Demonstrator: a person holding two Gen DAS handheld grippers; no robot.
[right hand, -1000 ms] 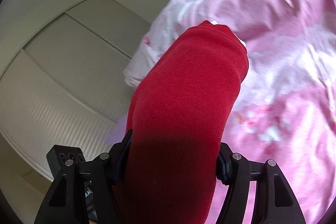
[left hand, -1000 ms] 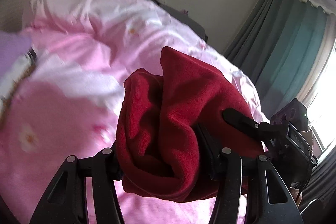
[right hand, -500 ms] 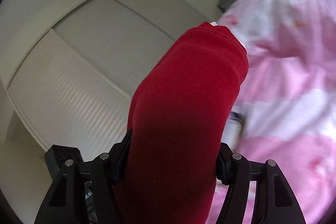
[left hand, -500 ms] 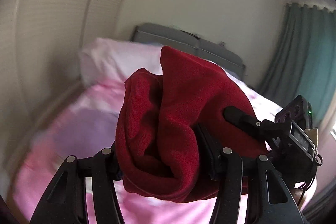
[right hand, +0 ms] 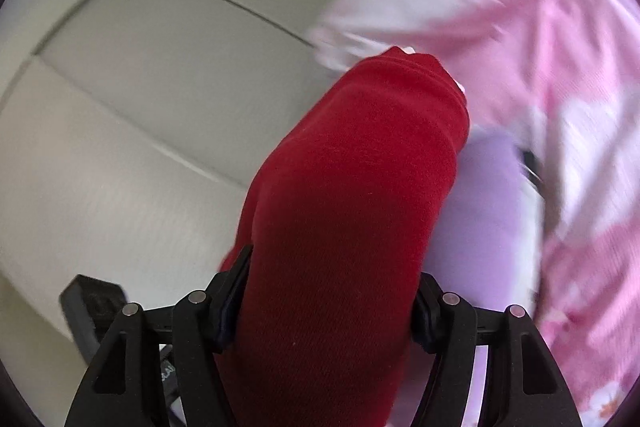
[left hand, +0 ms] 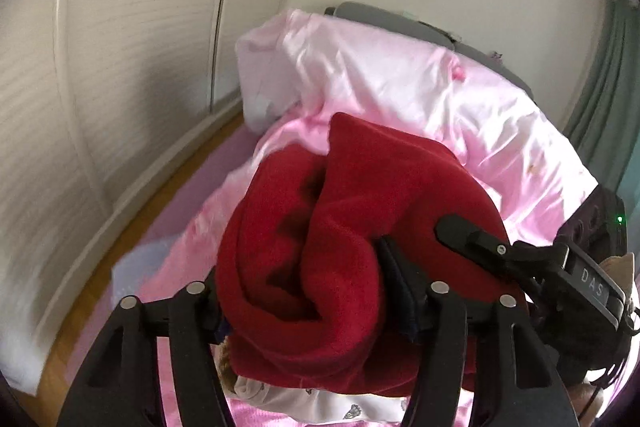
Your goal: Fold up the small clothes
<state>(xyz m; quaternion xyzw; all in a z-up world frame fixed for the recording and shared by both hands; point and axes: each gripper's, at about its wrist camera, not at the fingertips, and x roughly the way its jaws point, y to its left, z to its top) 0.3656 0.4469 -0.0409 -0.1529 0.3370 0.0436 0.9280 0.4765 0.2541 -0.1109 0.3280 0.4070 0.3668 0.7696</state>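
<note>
Both tongs carry the folded red garment [left hand: 352, 247] above the pink bed [left hand: 400, 87]: right tongs [right hand: 332, 311] clamp it to keep the fold, left tongs [left hand: 300, 303] are opening around it, perhaps releasing.

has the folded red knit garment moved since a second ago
Yes. The folded red knit garment, between both grippers, has swung away from the teal curtain toward the white ribbed wardrobe doors at the head of the pink bed.
</note>
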